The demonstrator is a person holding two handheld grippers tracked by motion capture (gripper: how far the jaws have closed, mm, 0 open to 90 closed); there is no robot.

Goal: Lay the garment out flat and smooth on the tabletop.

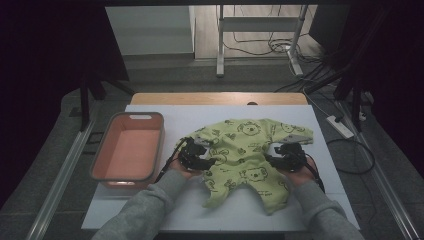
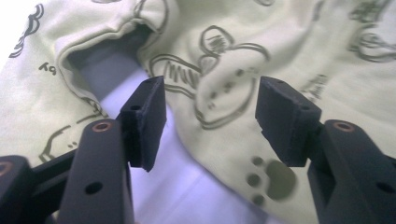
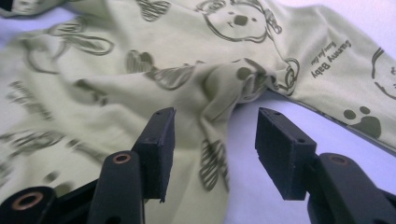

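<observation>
A pale green baby romper printed with bears lies spread on the white table top. My left gripper sits at the garment's left edge, my right gripper at its right edge. In the left gripper view the left gripper stands open over the romper, its pads clear of the cloth. In the right gripper view the right gripper is open too, with a bunched fold of the romper lying just ahead of the gap, untouched.
An orange-pink plastic tub stands at the left of the table. A wooden table edge runs along the back. Metal stand legs and cables lie on the floor beyond.
</observation>
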